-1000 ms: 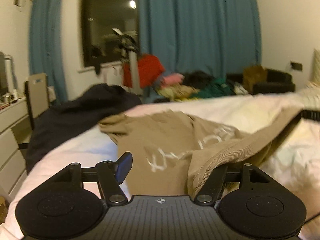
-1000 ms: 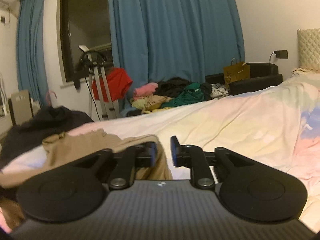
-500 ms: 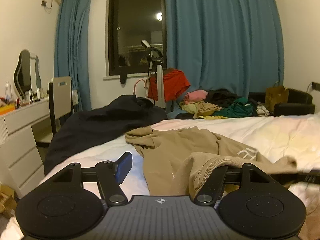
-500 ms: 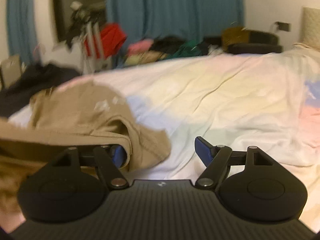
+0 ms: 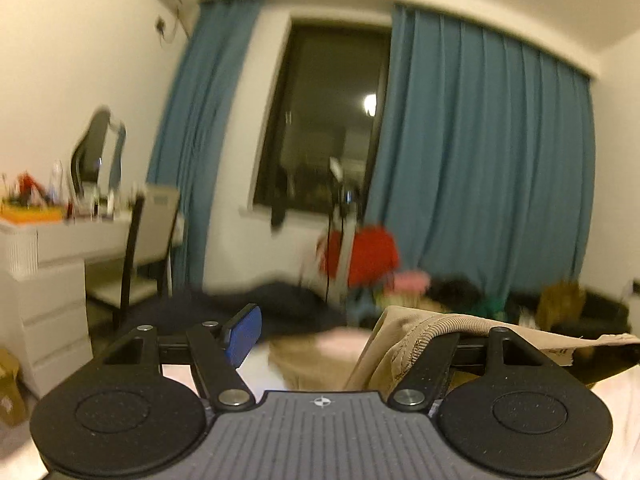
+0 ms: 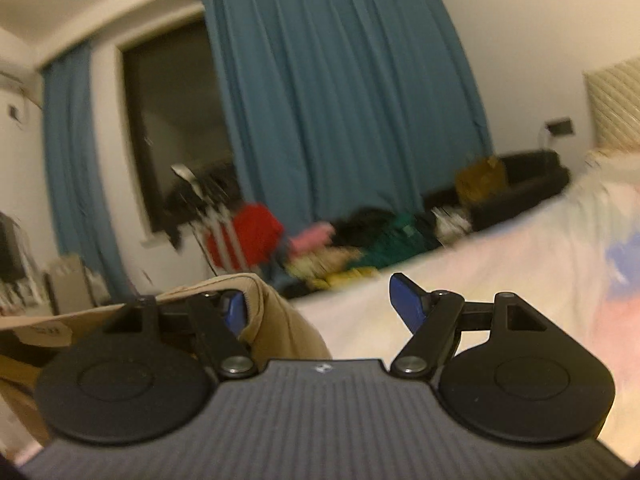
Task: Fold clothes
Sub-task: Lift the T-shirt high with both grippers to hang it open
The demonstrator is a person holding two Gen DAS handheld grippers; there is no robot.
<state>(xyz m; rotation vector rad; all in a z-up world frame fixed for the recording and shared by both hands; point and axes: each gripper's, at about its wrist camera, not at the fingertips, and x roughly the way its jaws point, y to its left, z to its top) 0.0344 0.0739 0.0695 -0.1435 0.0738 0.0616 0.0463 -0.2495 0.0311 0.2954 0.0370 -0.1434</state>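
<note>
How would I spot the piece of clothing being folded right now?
Find the blue curtains and the dark window, then look down to the bed in front. The tan garment hangs draped over one finger of each open claw, and its ribbed hem and sandy colour set it apart from the red, pink and green clothes piled behind.

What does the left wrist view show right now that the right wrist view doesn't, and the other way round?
Only the left wrist view: the white dresser with a mirror and a chair beside it, and a dark garment lying low ahead.

Only the right wrist view: the pastel bedsheet and a quilted headboard at the right edge.

Both: the tan garment draped over one finger of each open gripper, left gripper and right gripper, plus the blue curtains, dark window and red cloth.
</note>
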